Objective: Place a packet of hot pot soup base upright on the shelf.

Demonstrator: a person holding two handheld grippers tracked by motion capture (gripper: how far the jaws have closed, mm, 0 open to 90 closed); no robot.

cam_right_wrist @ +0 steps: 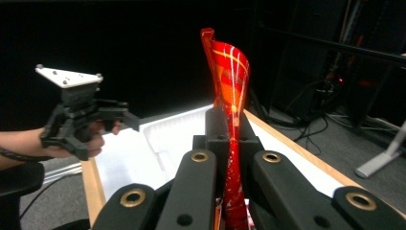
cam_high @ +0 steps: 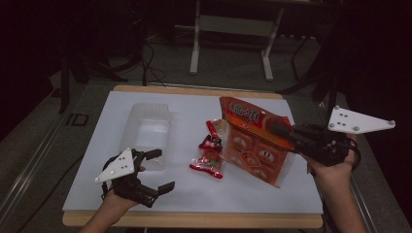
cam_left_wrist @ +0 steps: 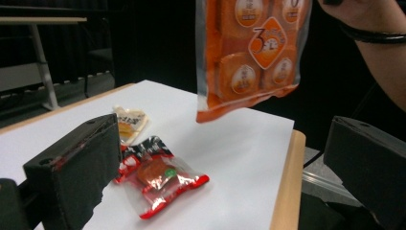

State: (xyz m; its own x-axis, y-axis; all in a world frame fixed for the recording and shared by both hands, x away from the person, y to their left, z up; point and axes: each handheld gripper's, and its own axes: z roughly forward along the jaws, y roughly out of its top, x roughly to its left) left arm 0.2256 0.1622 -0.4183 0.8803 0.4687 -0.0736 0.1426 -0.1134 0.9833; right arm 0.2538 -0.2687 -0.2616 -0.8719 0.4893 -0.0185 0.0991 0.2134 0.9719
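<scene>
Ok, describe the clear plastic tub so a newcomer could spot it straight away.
Start at the white table top and go to its left half. The clear tub sits open-side up just beyond the left gripper. Unlike the red and orange snack packs to its right, it is colourless and see-through.

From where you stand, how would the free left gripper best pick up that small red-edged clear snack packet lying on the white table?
Probably from above, on a crimped red end of the small red-edged clear snack packet: it lies flat, and its middle bulges. The open left gripper is nearest.
</scene>
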